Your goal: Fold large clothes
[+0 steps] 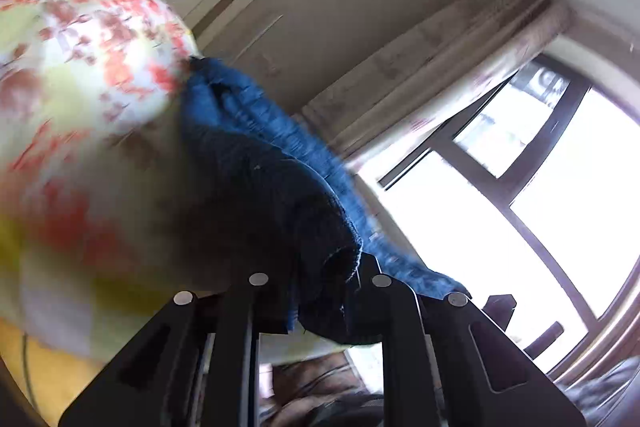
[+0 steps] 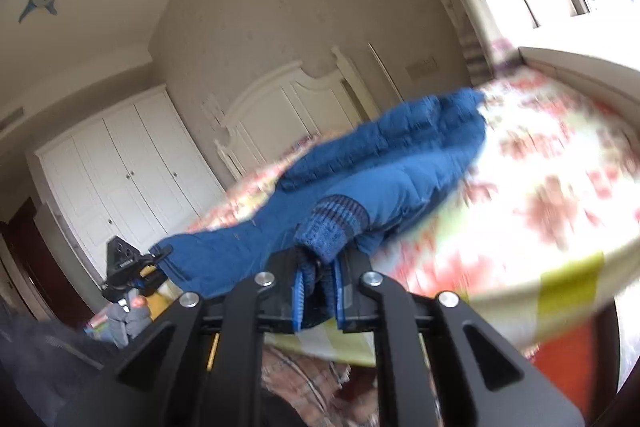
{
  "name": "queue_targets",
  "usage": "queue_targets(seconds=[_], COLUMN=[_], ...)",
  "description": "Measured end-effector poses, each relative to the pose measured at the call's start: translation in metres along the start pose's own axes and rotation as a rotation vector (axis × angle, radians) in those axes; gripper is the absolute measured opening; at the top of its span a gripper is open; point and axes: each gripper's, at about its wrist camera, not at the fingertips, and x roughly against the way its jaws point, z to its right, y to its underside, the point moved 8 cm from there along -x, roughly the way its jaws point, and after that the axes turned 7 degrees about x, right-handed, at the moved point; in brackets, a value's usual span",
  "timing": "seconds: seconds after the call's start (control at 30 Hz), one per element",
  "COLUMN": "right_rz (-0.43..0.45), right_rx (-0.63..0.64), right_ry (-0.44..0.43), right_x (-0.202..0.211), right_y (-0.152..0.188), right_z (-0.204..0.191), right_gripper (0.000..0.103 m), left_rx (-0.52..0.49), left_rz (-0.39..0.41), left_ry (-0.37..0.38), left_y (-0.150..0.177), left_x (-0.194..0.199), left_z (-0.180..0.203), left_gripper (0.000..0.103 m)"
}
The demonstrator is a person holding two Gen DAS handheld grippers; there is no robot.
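A large blue padded jacket lies across a bed with a floral cover. My right gripper is shut on the jacket's knitted cuff, which bunches between the blue pads. My left gripper is shut on a dark fold of the same jacket, which hangs over the fingers and stretches back toward the bed. The left gripper also shows in the right wrist view at the jacket's far edge. Both views are blurred.
A white headboard and white wardrobe stand behind the bed. A window with curtains is to one side. Clutter and a patterned rug lie on the floor below the grippers.
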Motion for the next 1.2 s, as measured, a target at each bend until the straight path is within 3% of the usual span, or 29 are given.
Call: queue_targets(seconds=[0.13,0.23,0.3,0.37,0.43,0.53,0.57,0.6,0.63,0.67,0.8,0.93,1.07,1.2], right_rz=[0.025,-0.006,-0.073,-0.138,-0.159,-0.181,-0.211,-0.248,-0.280,-0.323,-0.468,-0.519,-0.537,-0.530], right_rx=[0.009,-0.032,-0.109,-0.175,-0.163,-0.058,-0.018,0.007,0.015,0.024,0.059,0.074,0.122,0.139], right_ry=[0.006,0.090,0.125,0.131,0.181,0.224,0.257,0.272,0.269,0.265,0.225,0.159,0.178,0.168], right_x=[-0.053,-0.120,-0.166,-0.201,-0.212,-0.209,-0.208,-0.209,-0.212,-0.216,-0.240,-0.257,-0.267,-0.264], right_y=[-0.082,-0.143,-0.163,-0.172,-0.179,-0.183,-0.180,-0.176,-0.173,-0.165,-0.135,-0.120,-0.115,-0.115], right_z=[0.018,0.063,0.099,0.126,0.146,0.160,0.170,0.179,0.186,0.195,0.213,0.211,0.212,0.216], right_gripper=[0.011,0.012,0.015,0.030,0.077,0.077,0.077,0.077,0.077,0.077,0.077,0.076,0.065,0.061], left_rx=[0.021,0.076,0.124,0.145,0.133,0.000,-0.062,-0.080,-0.095,-0.116,-0.193,-0.242,-0.334,-0.417], left_rz=[0.031,0.054,0.072,0.043,-0.002,0.002,0.038,0.058,0.066,0.056,-0.194,-0.367,-0.465,-0.495], left_ry=[0.038,-0.049,-0.155,-0.277,-0.319,-0.411,-0.472,-0.503,-0.515,-0.518,-0.499,-0.496,-0.523,-0.540], left_y=[-0.078,-0.136,-0.173,-0.199,-0.213,-0.233,-0.244,-0.250,-0.255,-0.259,-0.239,-0.215,-0.199,-0.199], left_x=[-0.057,-0.114,-0.160,-0.198,-0.212,-0.210,-0.203,-0.198,-0.195,-0.196,-0.227,-0.253,-0.271,-0.283], left_z=[0.025,0.019,0.002,-0.017,-0.028,-0.036,-0.042,-0.048,-0.053,-0.057,-0.076,-0.095,-0.105,-0.109], left_gripper=[0.015,0.016,0.020,0.020,0.020,0.028,0.042,0.067,0.083,0.084,0.089,0.091,0.091,0.091])
